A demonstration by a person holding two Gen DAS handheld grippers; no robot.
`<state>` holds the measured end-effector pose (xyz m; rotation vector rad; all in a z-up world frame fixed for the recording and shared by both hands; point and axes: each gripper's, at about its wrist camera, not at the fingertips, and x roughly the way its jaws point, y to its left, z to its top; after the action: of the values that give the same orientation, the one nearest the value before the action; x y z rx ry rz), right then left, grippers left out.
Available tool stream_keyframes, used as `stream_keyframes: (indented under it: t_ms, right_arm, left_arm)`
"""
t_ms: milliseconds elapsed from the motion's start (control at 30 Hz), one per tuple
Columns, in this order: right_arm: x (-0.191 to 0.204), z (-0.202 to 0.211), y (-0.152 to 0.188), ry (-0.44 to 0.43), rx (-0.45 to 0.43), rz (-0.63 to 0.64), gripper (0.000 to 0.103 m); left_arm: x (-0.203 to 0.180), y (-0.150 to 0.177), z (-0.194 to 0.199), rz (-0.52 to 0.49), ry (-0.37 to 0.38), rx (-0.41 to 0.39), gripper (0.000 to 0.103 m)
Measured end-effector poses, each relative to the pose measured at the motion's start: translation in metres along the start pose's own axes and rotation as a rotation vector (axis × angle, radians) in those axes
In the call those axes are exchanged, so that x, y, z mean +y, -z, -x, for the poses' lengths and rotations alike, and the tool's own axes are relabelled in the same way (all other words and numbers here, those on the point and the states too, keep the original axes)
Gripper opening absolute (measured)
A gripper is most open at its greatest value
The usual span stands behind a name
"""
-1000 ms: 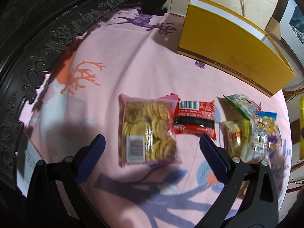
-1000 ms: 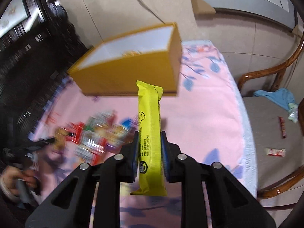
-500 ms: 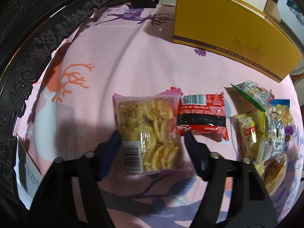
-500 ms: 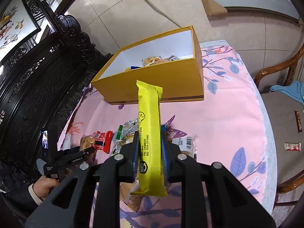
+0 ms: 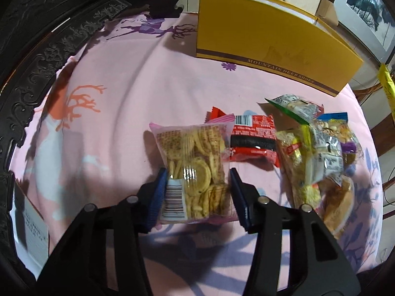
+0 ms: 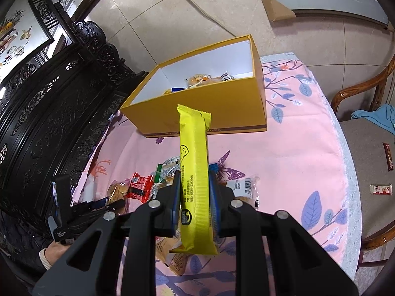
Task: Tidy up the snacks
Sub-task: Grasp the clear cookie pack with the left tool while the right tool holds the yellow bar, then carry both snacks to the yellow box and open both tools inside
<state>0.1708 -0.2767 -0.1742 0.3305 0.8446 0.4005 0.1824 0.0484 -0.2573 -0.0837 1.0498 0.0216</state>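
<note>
I am holding the left gripper (image 5: 196, 192) low over the desk (image 5: 128, 103), and its two blue fingers (image 5: 158, 197) are pressing against both sides of a clear cracker bag (image 5: 195, 170) at the lower centre of the left wrist frame, so it is clenching that bag. The bag is lying flat on the pink cloth with its barcode end nearest the camera. Just to the right of it, a red packet (image 5: 253, 140) is touching the bag's upper right corner, and further right a loose pile of small wrapped snacks (image 5: 318, 153) is sitting along the right edge of the frame. Beyond them, in the upper right, the yellow box (image 5: 266, 42) is standing on the cloth, well apart from the cracker bag.

In the right wrist frame I am keeping the right gripper (image 6: 195, 194) raised above the desk, grasping a long yellow snack bar (image 6: 195, 162) around its lower half; the bar is pointing upward through the middle of the frame, its top end overlapping the box's front wall. Below and behind it the same pile of snacks is showing at the lower left. Farther off, the open box (image 6: 222, 108) is holding a few wrapped items against its white inner wall. At the far right, a wooden chair (image 6: 365, 153) is carrying two small packets on its seat.
</note>
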Motion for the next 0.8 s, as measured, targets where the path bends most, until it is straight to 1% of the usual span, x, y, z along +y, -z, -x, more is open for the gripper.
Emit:
stream_keyframes:
  t_ms: [233,400,700,800]
  right_arm:
    - [0.007,0.003,-0.001,-0.013,-0.008,0.018,0.021]
    - [0.012,0.009,-0.006,-0.022,-0.026,0.029,0.021]
    - [0.018,0.021,-0.016,-0.036,-0.066,0.038,0.021]
    - [0.021,0.025,-0.025,-0.06,-0.089,0.029,0.021]
  left_arm:
    - [0.007,-0.004,0.035,0.03,0.015,-0.062,0.05]
    - [0.006,-0.016,0.06,0.044,0.035,-0.124,0.05]
    - [-0.011,-0.048,0.102,0.015,0.094,-0.25,0.05]
    - [-0.02,-0.064,0.113,-0.001,0.12,-0.299,0.05]
